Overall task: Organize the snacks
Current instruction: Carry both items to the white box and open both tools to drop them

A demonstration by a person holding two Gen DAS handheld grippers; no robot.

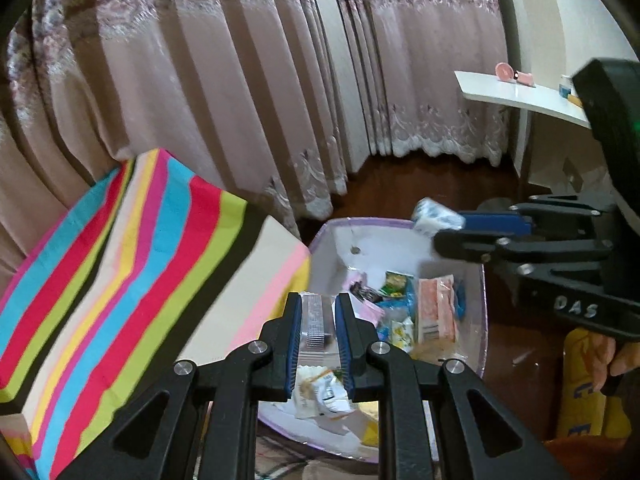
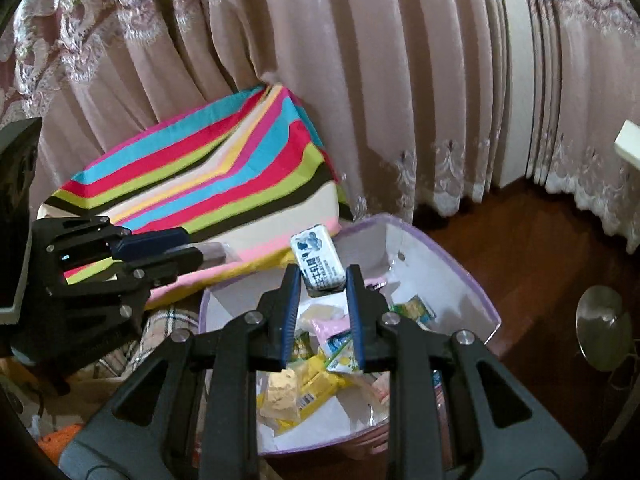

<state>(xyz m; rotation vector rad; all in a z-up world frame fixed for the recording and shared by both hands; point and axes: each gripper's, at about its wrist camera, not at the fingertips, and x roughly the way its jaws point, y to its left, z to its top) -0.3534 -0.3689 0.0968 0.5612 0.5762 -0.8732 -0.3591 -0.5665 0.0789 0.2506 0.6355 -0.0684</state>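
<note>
A lilac box [image 1: 400,223] [image 2: 476,276] with a white inside stands on the floor and holds several snack packets [image 1: 436,312] [image 2: 312,384]. My left gripper [image 1: 318,340] is shut on a clear silvery snack packet [image 1: 316,320] above the box's near side; it also shows at the left of the right wrist view [image 2: 196,254]. My right gripper [image 2: 322,304] is shut on a white and blue snack packet [image 2: 318,260] held over the box; in the left wrist view it comes in from the right [image 1: 444,226] with that packet [image 1: 438,216].
A striped fabric-covered block [image 1: 132,264] [image 2: 208,184] stands left of the box, against pink curtains [image 1: 240,80]. Dark wood floor [image 2: 520,240] lies to the right, with a round metal base [image 2: 604,328]. A white shelf [image 1: 520,98] holds small items.
</note>
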